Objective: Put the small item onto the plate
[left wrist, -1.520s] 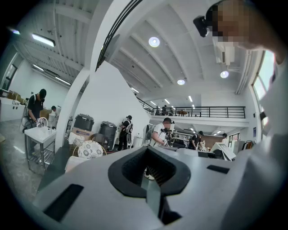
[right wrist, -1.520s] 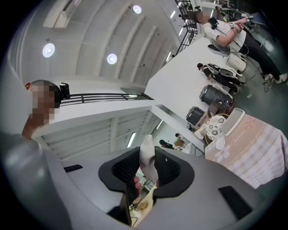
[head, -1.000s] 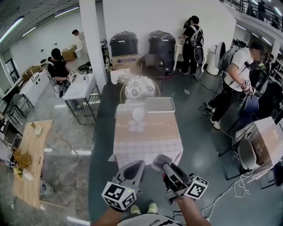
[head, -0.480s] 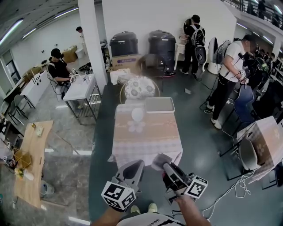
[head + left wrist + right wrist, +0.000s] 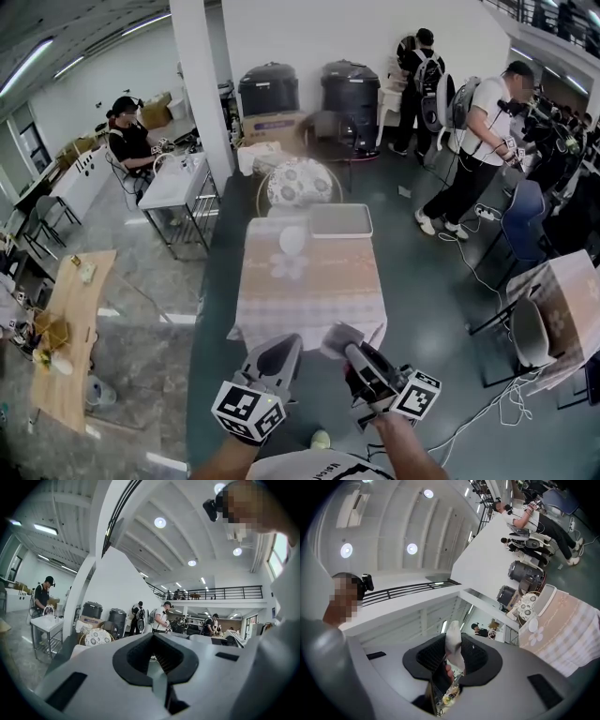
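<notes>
1. Pinching the small item [image 5: 453, 641]: the right gripper [image 5: 349, 349] has both pads clamped on it. The item is pale and narrow and sticks up past the jaw tips in the right gripper view.
2. Left gripper [image 5: 284, 345]: jaws together, nothing between them.
3. In the head view both grippers sit side by side at the near end of the table [image 5: 314, 305], pointing towards it.
4. The item is up in the air in the right gripper, well apart from the things on the table.
5. The table has a checked cloth. On its far part lies a pale round object [image 5: 292, 240], with a flower shape [image 5: 289, 266] just near of it. Can't tell which is the plate.
6. A tray [image 5: 339, 221] sits at the far right of the table, and a cushioned chair [image 5: 298, 184] stands just beyond the far end.
7. People [image 5: 469, 141] stand far right; a seated person [image 5: 127, 142] is far left.
</notes>
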{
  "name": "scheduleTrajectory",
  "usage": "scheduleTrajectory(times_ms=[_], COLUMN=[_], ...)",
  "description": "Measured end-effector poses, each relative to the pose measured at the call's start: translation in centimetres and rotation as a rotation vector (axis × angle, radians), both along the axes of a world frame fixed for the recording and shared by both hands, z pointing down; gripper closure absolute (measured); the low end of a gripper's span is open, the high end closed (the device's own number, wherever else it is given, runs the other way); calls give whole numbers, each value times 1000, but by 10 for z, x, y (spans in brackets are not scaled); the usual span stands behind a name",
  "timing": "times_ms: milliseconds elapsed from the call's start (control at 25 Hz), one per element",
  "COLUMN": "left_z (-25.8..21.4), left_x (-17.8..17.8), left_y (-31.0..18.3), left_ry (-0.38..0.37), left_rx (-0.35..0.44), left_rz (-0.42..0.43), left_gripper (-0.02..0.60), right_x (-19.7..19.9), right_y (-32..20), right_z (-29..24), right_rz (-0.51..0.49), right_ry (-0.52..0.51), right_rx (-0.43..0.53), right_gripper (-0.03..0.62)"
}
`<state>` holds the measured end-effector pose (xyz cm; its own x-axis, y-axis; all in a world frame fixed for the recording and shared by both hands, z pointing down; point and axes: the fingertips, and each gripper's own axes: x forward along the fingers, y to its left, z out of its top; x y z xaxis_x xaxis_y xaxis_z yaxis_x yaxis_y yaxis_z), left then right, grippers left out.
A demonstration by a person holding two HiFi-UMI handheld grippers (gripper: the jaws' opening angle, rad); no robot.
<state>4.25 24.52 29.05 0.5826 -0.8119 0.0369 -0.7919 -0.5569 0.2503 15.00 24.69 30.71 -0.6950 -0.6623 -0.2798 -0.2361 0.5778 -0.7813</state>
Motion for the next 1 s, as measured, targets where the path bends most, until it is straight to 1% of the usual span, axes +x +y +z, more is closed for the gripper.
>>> scheduleTrajectory(times_ms=[200,480,720,1000], left_z=[1,4,9,17], left_x=[4,1,-9,-26], left_y=[-9,-31,-70,-125], left_ry=[-4,-6,1,-10], left_rx=[-2,1,-4,-7], left_rz=[-12,-14,1,31], left_gripper=[575,575,575,575], right_x=[7,5,-6,-27], right_y=[-12,-35,-68,-121], right_z=[3,9,13,20], right_rz=[1,2,10,31], right_ry=[-11,-26,-10,8], right_rx=[-13,-31,-40,-54], right_gripper=[488,488,488,488])
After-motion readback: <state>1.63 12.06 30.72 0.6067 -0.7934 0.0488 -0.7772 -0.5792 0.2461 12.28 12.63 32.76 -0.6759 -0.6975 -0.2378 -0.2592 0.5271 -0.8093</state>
